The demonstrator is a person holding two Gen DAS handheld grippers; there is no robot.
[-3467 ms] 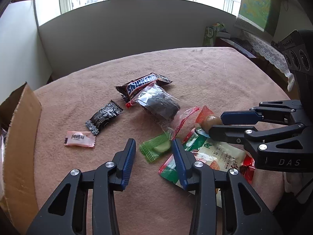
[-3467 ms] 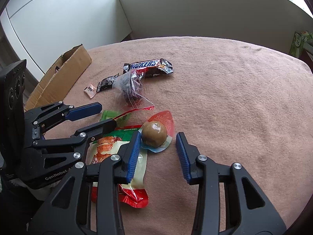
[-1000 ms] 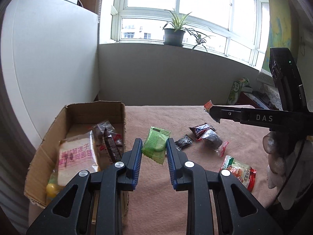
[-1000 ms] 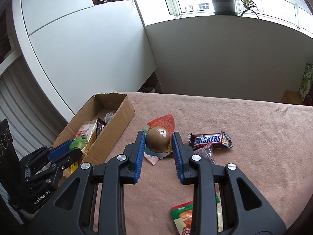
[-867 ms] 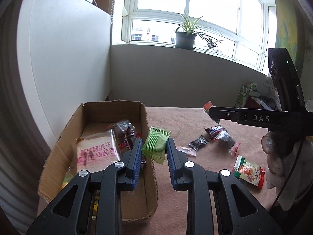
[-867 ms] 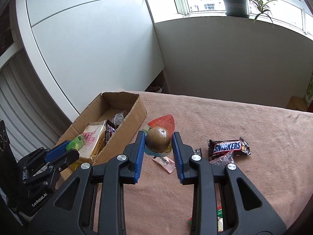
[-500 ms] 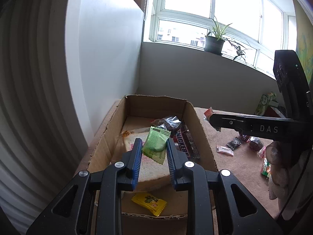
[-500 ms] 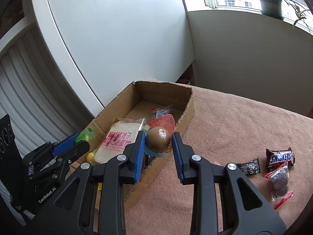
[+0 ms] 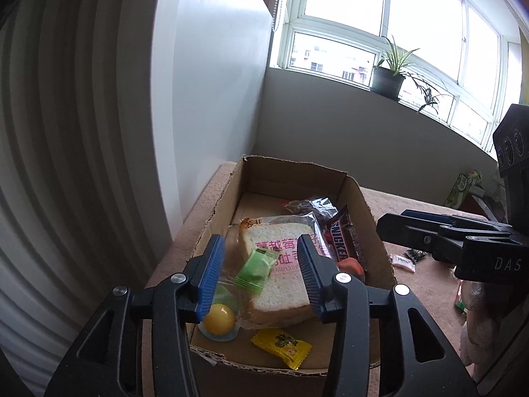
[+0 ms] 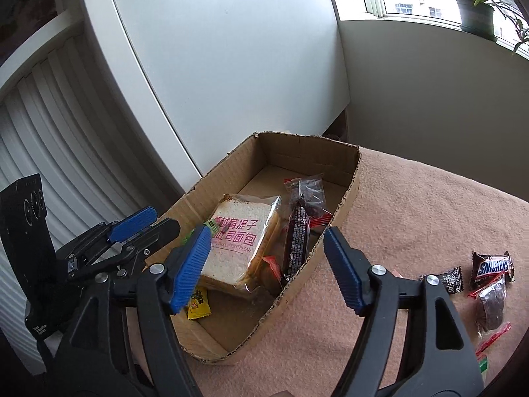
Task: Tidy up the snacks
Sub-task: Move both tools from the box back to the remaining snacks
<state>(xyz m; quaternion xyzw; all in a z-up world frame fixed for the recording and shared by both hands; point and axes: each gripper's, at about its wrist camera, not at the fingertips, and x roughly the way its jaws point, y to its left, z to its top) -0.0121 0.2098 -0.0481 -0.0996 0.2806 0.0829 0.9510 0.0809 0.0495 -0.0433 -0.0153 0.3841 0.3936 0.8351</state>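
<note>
While both grippers hang over the cardboard box, the left gripper has its fingers spread wide with nothing between them, and the green packet lies on the bagged bread inside. Fingers on the right gripper are equally wide and hold nothing. A Snickers bar lies far right on the pink cloth.

The left wrist view looks down from close above the near end of the cardboard box, facing the far window. The right wrist view looks from the box's right side (slightly farther back), toward the left. Both share the box interior and bread packet.
</note>
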